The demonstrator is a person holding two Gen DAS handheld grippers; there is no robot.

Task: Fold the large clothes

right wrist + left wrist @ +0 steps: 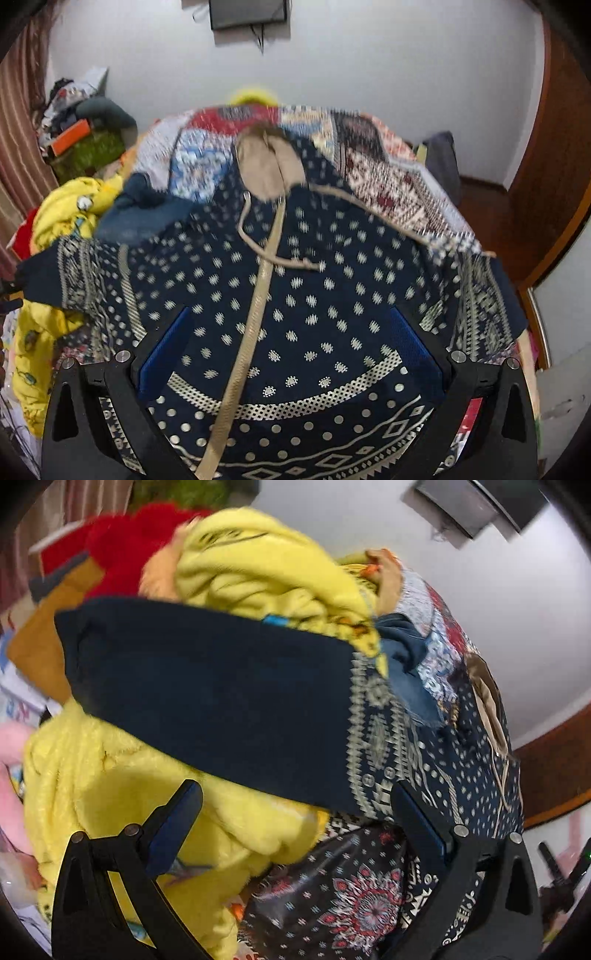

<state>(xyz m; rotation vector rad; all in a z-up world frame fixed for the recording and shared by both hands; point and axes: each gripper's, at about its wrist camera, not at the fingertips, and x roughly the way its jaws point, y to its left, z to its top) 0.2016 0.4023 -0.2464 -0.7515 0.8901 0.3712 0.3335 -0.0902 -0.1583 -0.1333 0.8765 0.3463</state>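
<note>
- The garment I'm folding is a large navy dress (314, 295) with pale dots and patterned bands. It lies spread face-up over a bed, its beige neck patch (267, 170) towards the far edge and the hem bands nearest my right claw. My guess is that it is laid flat like this so the sleeves can be brought in first.
- My right claw (291, 343) hovers over the lower middle of the dress with its blue-padded fingers (164, 354) set wide apart. Nothing is pinched between them, and the cloth shows flat in the gap.
- A beige cord (255, 306) runs from the neck patch down the centre of the dress. I judge it a handy line for a lengthwise fold.
- My left claw (295, 823) is also spread wide, holding nothing. It points at the dress's left sleeve (207, 698), which sticks out sideways over the left edge of the bed.
- The sleeve rests on a heap of yellow fleece (122, 786), so it sits raised rather than flat. A second yellow bundle (258, 572) and something red (129, 542) lie beyond it.
- I read the left claw as lined up to take that sleeve near its cuff and swing it across the body of the dress.
- The risk I see is pinching fleece along with the sleeve, since the two are touching.
</note>
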